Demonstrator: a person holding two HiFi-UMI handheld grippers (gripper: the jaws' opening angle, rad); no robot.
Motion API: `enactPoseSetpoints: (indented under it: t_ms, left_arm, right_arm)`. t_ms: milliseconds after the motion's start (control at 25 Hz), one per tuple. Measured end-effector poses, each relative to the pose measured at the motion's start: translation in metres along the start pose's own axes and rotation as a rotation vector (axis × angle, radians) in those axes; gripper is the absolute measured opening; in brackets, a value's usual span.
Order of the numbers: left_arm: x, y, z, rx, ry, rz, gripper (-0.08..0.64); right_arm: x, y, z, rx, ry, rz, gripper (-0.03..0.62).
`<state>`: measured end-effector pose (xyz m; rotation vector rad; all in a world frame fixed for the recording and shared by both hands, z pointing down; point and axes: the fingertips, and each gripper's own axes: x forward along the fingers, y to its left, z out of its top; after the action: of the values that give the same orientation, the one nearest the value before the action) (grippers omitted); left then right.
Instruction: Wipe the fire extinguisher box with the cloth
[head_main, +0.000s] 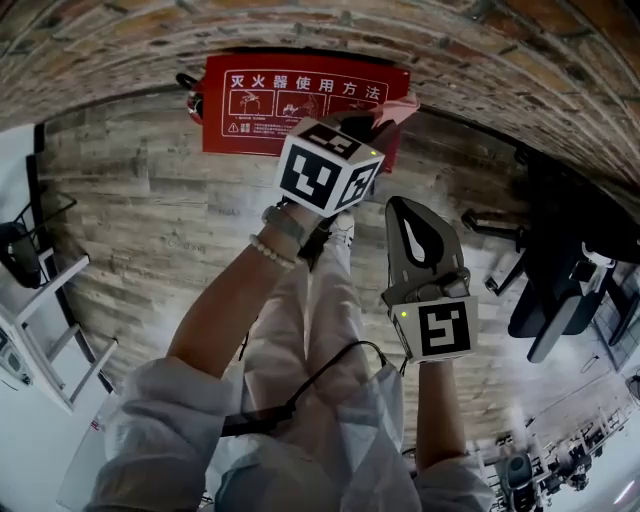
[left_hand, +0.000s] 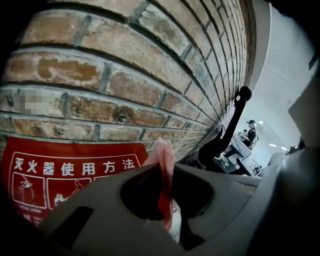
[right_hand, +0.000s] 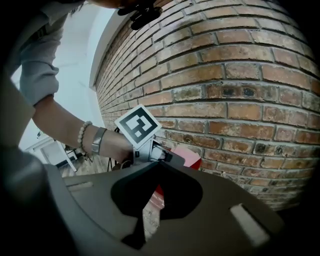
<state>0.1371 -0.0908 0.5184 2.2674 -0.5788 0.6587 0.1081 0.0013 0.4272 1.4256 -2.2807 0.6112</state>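
A red fire extinguisher box (head_main: 255, 105) with white printed instructions stands on the floor against the brick wall. My left gripper (head_main: 372, 120) reaches to the box's right top corner, shut on a pink cloth (head_main: 397, 108) that rests at that corner. In the left gripper view the cloth (left_hand: 165, 172) hangs pinched between the jaws, with the box's red face (left_hand: 65, 172) to the left. My right gripper (head_main: 402, 207) hangs shut and empty, nearer me and right of the box. In the right gripper view, the right gripper (right_hand: 159, 164) faces the left gripper's marker cube (right_hand: 137, 125) and the cloth (right_hand: 187, 156).
A brick wall (head_main: 300, 30) runs behind the box, above a wood-plank floor (head_main: 150, 220). A black office chair (head_main: 560, 290) stands at the right and a white rack (head_main: 40, 330) at the left. A black extinguisher handle (head_main: 187, 82) shows at the box's left top.
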Motion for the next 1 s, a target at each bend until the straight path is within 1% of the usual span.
enactPoseSetpoints:
  t_ms: [160,320,480,560,680,840,1000]
  left_arm:
    - [-0.04,0.018,0.003,-0.011,-0.047,0.043,0.011]
    - [-0.085,0.044,0.002,-0.042,-0.092,0.103,0.011]
    - [-0.13,0.071,-0.015,-0.063,-0.098,0.164,0.011]
    - [-0.151,0.086,-0.025,-0.088,-0.101,0.199,0.011]
    - [-0.182,0.114,-0.04,-0.129,-0.108,0.274,0.011]
    - [-0.218,0.153,-0.06,-0.163,-0.101,0.386,0.011]
    - [-0.248,0.186,-0.077,-0.195,-0.092,0.481,0.011]
  right_arm:
    - [0.009,0.011,0.005,-0.015,0.003,0.022,0.008]
    - [0.018,0.024,0.009,-0.034,0.006,0.047,0.008]
    - [0.025,0.037,0.012,-0.044,0.005,0.07,0.008]
    - [0.028,0.042,0.014,-0.047,0.006,0.073,0.008]
    - [0.031,0.049,0.015,-0.049,0.013,0.077,0.008]
    - [0.033,0.055,0.015,-0.058,0.021,0.085,0.008]
    - [0.035,0.059,0.014,-0.061,0.029,0.088,0.008]
